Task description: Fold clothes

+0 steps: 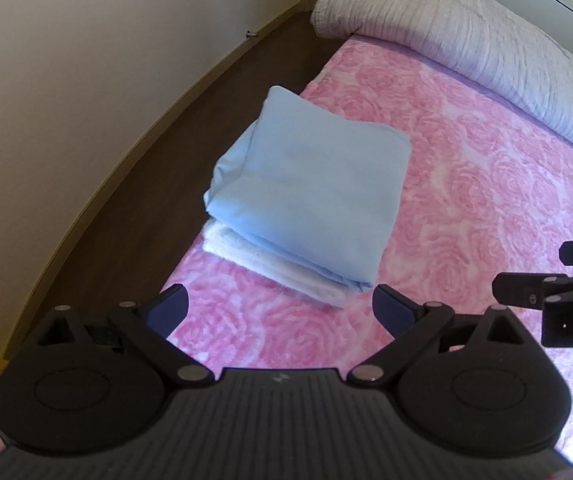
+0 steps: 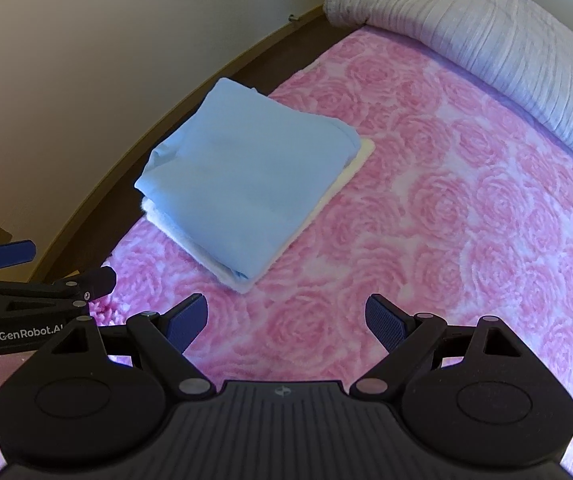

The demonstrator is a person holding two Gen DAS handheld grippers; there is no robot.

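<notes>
**Two folded things sat in a neat pile, and both tools were empty**

A light blue folded cloth (image 1: pixel 306 192) lay flat on top of a white fluffy folded towel (image 1: pixel 270 264); the two made one tidy stack near the edge of the pink blanket with a rose pattern (image 1: pixel 466 208), on the side of the bed closest to the dark wood floor (image 1: pixel 134 184); the blue one looked folded into a neat square with its edges lined up, so that part of the job seemed done.

The left gripper (image 1: pixel 280 306) was held just short of the pile with its two fingers spread wide and nothing between them; the right gripper (image 2: pixel 286 316) was also spread wide and empty, a little way back from the stack; neither one touched the clothes.

No other loose clothes showed on the bed; only a rolled-up pale grey ribbed bedspread (image 2: pixel 486 40) lay at the far end, so I judged the folding was nearly or fully finished.

White letters on the side of the left tool, seen from the right wrist view, read "GenRobot.A" and then got cut off; no other words could be read.
</notes>
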